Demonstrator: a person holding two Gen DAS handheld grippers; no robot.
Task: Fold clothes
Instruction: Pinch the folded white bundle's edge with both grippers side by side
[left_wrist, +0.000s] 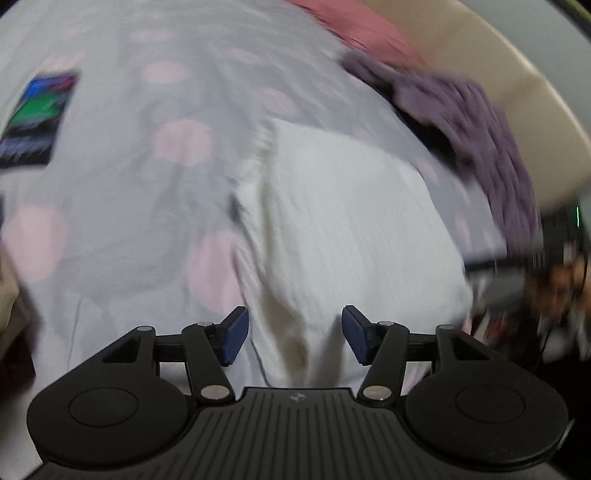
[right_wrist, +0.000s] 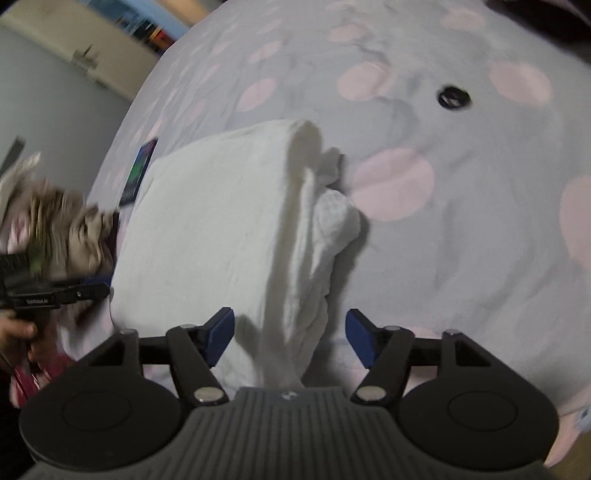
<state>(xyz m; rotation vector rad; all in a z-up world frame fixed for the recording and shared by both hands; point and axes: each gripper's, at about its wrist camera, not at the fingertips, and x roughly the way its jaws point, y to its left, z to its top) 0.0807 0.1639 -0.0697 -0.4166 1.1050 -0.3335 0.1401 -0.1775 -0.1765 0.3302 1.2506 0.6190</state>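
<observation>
Garment (right_wrist: 221, 229), white and folded into a thick bundle, lies on the polka-dot bed sheet (right_wrist: 461, 221) just ahead of both your tools. Your right hand-held gripper (right_wrist: 290, 338) gapes wide over its near end, holding nothing; your left hand-held gripper (left_wrist: 295, 334) is equally spread and empty. Purple clothes (left_wrist: 480, 122) lie far right.

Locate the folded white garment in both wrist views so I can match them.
Left wrist: white garment sits centre, running down between the open left tongs.
Right wrist: white garment sits centre-left, its thick folded edge reaching down between the open right tongs.
Shared landmark: the dark card with green print on the dotted bedsheet.
</observation>
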